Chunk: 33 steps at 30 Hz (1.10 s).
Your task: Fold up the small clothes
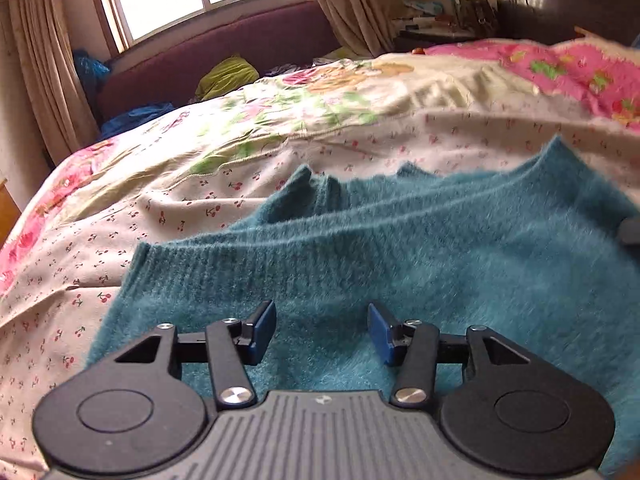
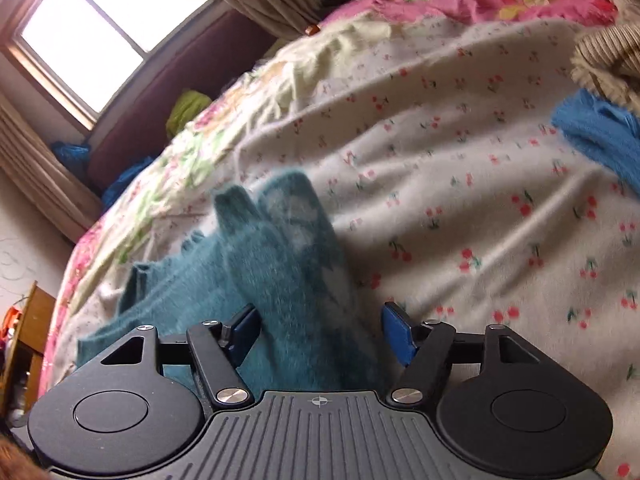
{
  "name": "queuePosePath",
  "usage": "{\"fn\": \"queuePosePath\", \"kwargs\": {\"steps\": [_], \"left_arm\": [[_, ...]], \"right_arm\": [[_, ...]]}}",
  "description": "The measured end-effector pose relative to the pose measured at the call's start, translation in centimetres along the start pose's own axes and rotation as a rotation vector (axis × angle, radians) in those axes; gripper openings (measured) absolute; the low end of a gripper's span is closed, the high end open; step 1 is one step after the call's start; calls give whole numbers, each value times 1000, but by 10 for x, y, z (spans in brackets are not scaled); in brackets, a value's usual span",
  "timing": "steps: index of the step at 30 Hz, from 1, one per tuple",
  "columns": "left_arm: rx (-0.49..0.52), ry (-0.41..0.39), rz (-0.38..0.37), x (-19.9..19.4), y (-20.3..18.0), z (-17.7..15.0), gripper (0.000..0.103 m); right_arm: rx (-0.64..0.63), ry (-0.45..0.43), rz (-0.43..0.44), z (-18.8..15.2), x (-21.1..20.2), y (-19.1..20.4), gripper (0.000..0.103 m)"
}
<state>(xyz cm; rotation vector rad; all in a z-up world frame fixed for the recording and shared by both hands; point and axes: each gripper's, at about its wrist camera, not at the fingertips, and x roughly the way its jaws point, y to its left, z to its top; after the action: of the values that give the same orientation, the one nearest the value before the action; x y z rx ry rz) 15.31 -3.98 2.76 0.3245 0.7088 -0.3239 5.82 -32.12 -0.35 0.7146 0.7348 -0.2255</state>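
Left claw [image 1: 322, 330]: jaws parted to a middling gap, blue pads [image 1: 265, 332] clear of cloth on their inner faces, nothing pinched; it hangs low over the sweater [image 1: 400, 260], angled down toward the bed [image 1: 224, 148]. Right claw [image 2: 320, 330]: jaws wider, also gripping nothing; a raised fold of the same sweater [image 2: 280, 248] stands up between the pads, brushing or just beside the left one and apart from the right. Sweater: teal, fuzzy knit, lying on the cherry-print sheet at the near side of the bed, directly under both claws. In the left view its ribbed band [image 1: 224, 264] runs across the frame from lower left to upper right, and the long axis appears to follow that line, across the claws rather than away from them; which end is neck and which is hem cannot be told. In the right view one narrower part, probably a sleeve, points away from the claw toward the window [image 2: 108, 36]. Risks, judged: a closing claw could take only the top layer, so the fold drags open when lifted; the loose knit may snag on a pad edge; the standing fold may flop sideways and leave a crooked crease; a deep pinch could catch the sheet too; uneven lifts by the two claws would skew the fold. Other cloth: a blue piece [image 2: 600, 136] lies well apart at the right.
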Motion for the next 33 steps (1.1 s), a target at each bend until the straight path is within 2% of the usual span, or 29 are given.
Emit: {"fn": "queuePosePath", "kwargs": {"steps": [2, 5, 7, 9, 12, 13, 15, 17, 19, 21, 22, 24, 25, 26, 27, 29, 33], "left_arm": [[-6, 2, 23, -2, -4, 4, 60], [2, 66, 40, 10, -18, 3, 60], [34, 47, 62, 5, -26, 5, 58], [42, -10, 42, -1, -28, 13, 58], [84, -95, 91, 2, -34, 21, 58], [89, -90, 99, 11, -35, 24, 58], [66, -28, 119, 35, -31, 22, 59], [68, -42, 130, 47, -29, 9, 64], [116, -64, 159, 45, -39, 4, 60], [146, -59, 143, 38, -43, 9, 52], [132, -67, 113, 30, -41, 13, 51], [109, -113, 50, 12, -38, 15, 51], [117, -114, 46, 10, -41, 13, 51], [132, -76, 36, 17, -46, 7, 52], [138, -44, 39, 25, -50, -3, 52], [162, -90, 76, 27, -59, -15, 52], [139, -69, 89, 28, -62, -11, 51]], "right_arm": [[-17, 50, 7, 1, 14, -4, 70], [48, 80, 54, 4, 16, -15, 70], [76, 110, 101, 8, 12, -21, 65], [58, 141, 140, 7, 12, -27, 62], [38, 147, 167, 1, 15, -30, 62], [45, 145, 170, 0, 16, -28, 63], [51, 146, 169, 0, 19, -26, 63], [47, 145, 155, -1, 18, -20, 58], [67, 151, 158, -2, 15, -19, 45], [93, 149, 174, 0, 8, -21, 37], [110, 147, 187, 2, 5, -23, 32], [128, 143, 211, 4, -1, -25, 30], [127, 143, 208, 4, -2, -24, 29], [130, 144, 202, 4, -1, -23, 29], [139, 146, 204, 4, -1, -22, 29], [151, 147, 197, 4, -1, -21, 28], [212, 157, 247, 9, -6, -23, 26]]}}
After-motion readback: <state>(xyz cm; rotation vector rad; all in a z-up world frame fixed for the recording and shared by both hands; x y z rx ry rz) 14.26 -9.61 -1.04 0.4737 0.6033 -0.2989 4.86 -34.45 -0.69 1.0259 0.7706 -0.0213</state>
